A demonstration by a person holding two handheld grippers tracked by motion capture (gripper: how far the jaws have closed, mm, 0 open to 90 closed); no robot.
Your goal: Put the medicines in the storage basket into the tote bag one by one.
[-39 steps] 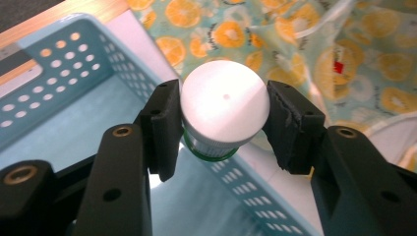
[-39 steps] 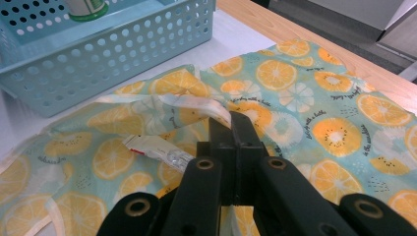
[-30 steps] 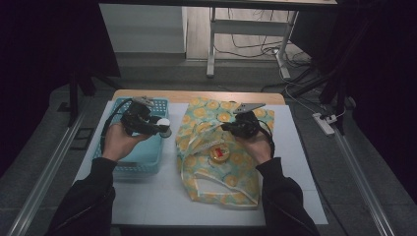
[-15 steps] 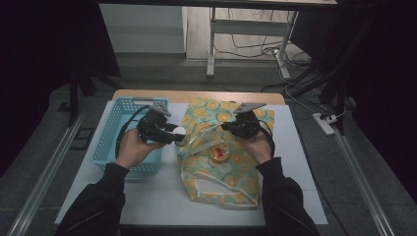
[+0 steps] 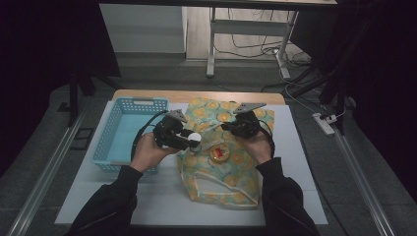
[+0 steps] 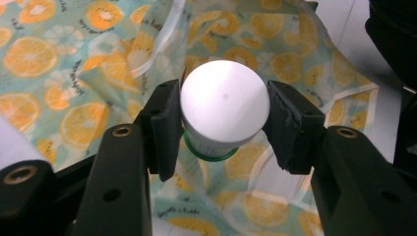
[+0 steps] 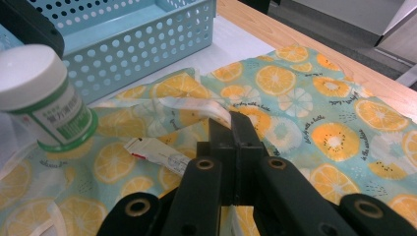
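I had the white-capped bottle [image 6: 223, 110] clamped between the jaws of my left gripper [image 5: 189, 141], and I carried it above the left edge of the orange-print bag [image 5: 221, 162], which lay on the middle of the tabletop [image 5: 295, 172]. My right gripper [image 7: 231, 130] had its jaws pressed together on the rim of the bag, holding its mouth lifted. A small round item [image 5: 219, 153] lay on or in the bag near its centre; I could not tell which. The blue basket [image 5: 123, 132] stood at the left edge of the tabletop. In my judgement the pick-up was done, and lowering the bottle into the bag and releasing it remained.
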